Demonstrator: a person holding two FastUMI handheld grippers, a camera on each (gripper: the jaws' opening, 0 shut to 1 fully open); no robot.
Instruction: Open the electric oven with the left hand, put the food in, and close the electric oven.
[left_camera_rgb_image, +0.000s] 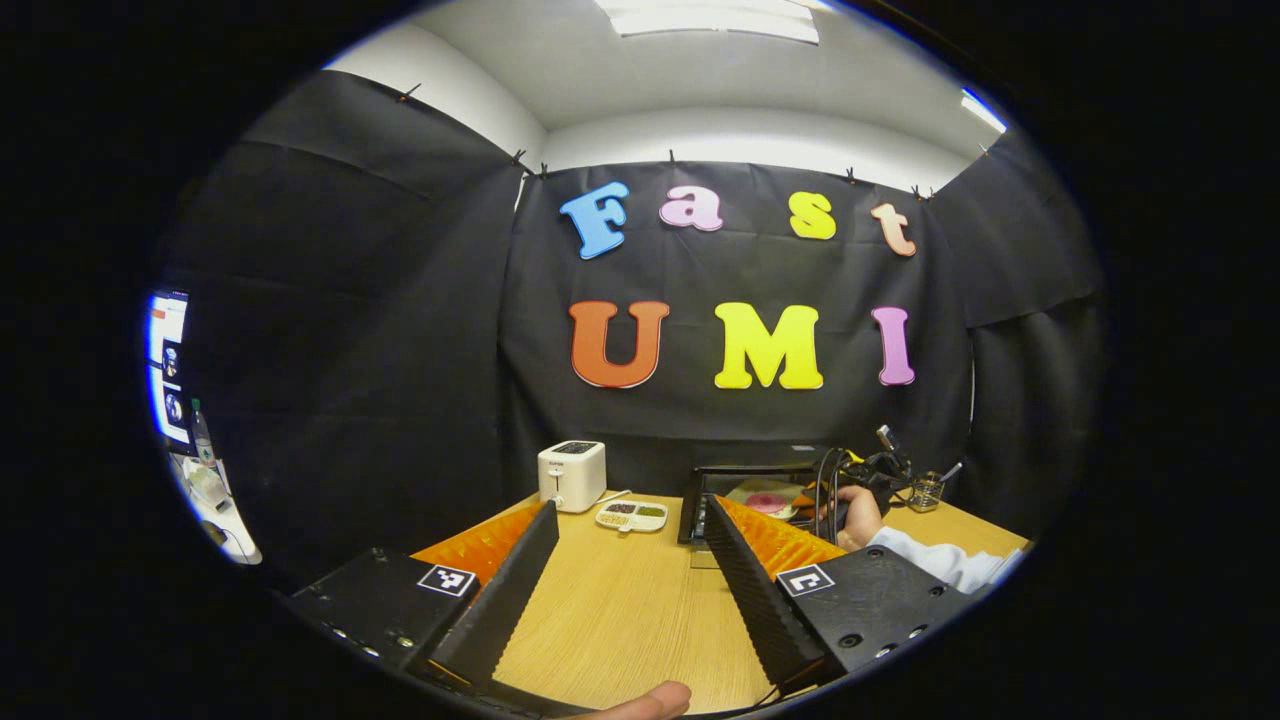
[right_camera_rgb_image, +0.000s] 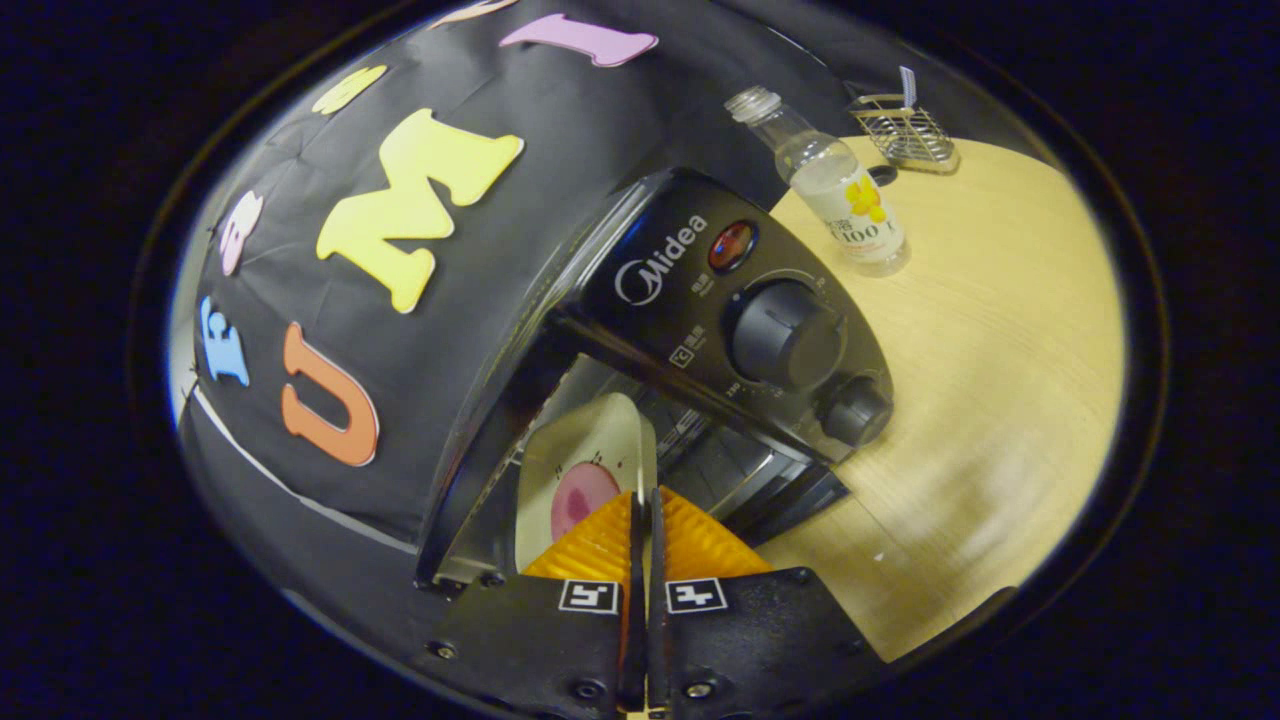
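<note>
The black electric oven (right_camera_rgb_image: 700, 270) stands open, its cavity facing me in the right gripper view. A pale plate (right_camera_rgb_image: 585, 460) with a pink piece of food (right_camera_rgb_image: 580, 500) is partly inside the cavity. My right gripper (right_camera_rgb_image: 645, 495) is shut on the plate's near rim. In the left gripper view the oven (left_camera_rgb_image: 745, 475) sits at the back of the table with the plate (left_camera_rgb_image: 765, 497) in its mouth, and a hand (left_camera_rgb_image: 855, 515) holds the right gripper (left_camera_rgb_image: 870, 470) there. My left gripper (left_camera_rgb_image: 630, 510) hangs open over the table, well short of the oven, with nothing in it.
A white toaster (left_camera_rgb_image: 571, 475) and a small divided dish (left_camera_rgb_image: 632, 515) stand left of the oven. Right of the oven are a clear bottle (right_camera_rgb_image: 845, 195), a wire basket (right_camera_rgb_image: 905, 130) and a glass (left_camera_rgb_image: 925, 490). Two knobs (right_camera_rgb_image: 785, 335) sit on the oven's front panel.
</note>
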